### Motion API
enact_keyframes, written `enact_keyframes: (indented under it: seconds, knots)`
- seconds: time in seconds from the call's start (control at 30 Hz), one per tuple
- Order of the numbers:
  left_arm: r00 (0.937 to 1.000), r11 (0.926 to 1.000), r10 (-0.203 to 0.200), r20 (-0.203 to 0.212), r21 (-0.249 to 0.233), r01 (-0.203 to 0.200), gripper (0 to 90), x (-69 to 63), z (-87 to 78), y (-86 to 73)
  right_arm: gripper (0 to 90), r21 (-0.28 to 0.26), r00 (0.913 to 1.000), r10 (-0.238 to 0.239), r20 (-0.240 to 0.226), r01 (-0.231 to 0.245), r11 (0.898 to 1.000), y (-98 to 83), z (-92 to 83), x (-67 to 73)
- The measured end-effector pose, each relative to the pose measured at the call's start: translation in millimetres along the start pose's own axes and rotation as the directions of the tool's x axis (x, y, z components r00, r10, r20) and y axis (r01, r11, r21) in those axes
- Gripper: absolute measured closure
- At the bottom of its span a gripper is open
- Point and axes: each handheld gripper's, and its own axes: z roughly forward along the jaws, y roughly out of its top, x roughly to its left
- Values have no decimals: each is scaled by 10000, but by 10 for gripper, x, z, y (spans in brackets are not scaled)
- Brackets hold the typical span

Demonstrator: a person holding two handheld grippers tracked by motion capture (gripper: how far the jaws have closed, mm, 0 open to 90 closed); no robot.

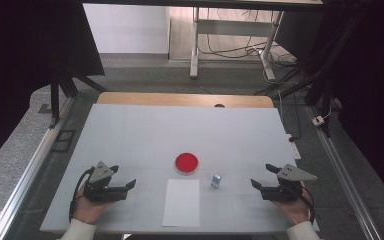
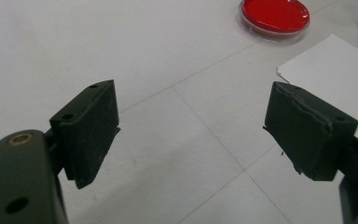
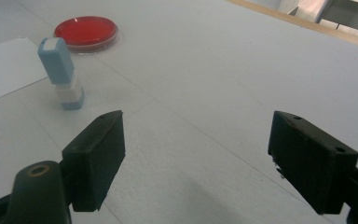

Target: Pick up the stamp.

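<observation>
Sitting red-filled round dish (image 1: pixel 186 163) near stamp (image 1: pixel 216 180)

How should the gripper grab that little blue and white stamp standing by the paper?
Probably by the blue upper part of the stamp, with one jaw on each flat side. It stands upright and a little tilted on its white base, so coming in level from the right gripper, the nearer one with open jaws, should suit best.

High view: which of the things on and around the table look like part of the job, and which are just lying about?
Part of the job:
- stamp, standing upright
- red ink pad
- white sheet of paper
- left gripper and right gripper, both open and empty

Lying about:
- metal stand behind the table
- cables on the floor
</observation>
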Motion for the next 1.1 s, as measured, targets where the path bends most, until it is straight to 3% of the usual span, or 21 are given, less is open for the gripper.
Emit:
enact_keyframes:
  seconds: [0.73, 1.1]
  knots:
    - [9999, 9999, 142, -17, 17, -142, 175, -50, 8, -17, 224, -68, 9999, 127, 34, -127, 9999, 14, 33, 11]
    - [9998, 9998, 180, -15, 7, -180, 176, -44, -11, -31, 237, -342, 9999, 104, -65, -107, 9994, 134, 27, 50]
